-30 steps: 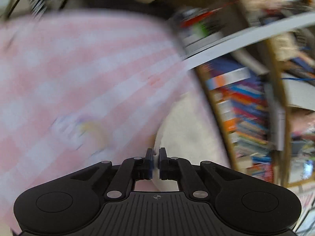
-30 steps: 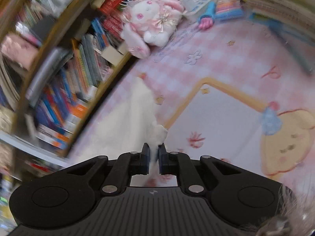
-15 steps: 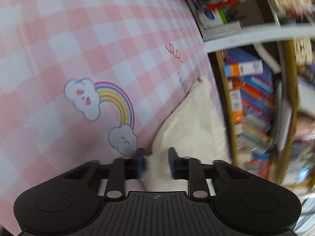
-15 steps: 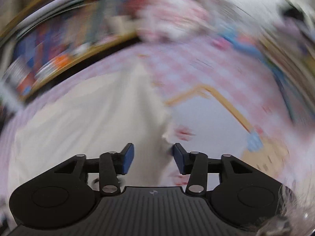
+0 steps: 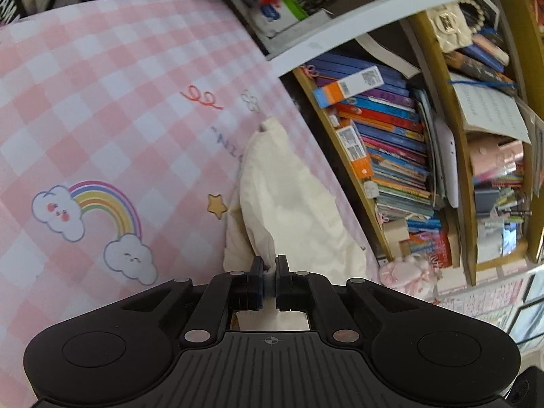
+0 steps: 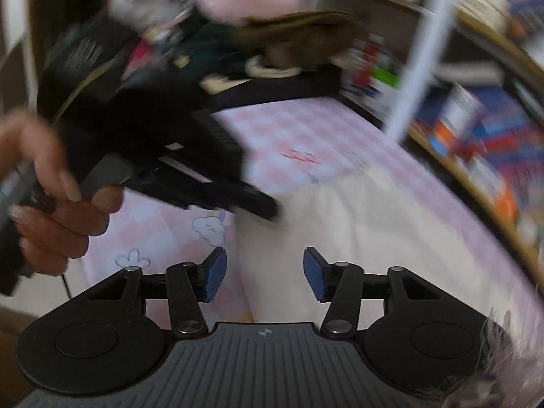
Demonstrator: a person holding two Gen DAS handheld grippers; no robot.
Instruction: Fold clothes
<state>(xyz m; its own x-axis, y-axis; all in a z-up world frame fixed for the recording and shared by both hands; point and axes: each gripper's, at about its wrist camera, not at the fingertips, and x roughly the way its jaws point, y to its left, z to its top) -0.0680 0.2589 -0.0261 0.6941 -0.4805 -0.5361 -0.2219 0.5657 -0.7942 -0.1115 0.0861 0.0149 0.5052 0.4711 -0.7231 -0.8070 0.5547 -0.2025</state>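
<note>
One corner of the cream cotton garment (image 5: pixel 292 204), lying centre-frame on the pink checked bench (image 5: pixel 102 102), is clenched in the left hand-held gripper (image 5: pixel 269 277); the right hand-held gripper (image 6: pixel 264 273) gapes released. A one-sided pull could drag it askew.

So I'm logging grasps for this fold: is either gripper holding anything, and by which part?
The left gripper pinches a bunched edge of the cream garment. The right gripper is open above the cloth, holding nothing.
</note>
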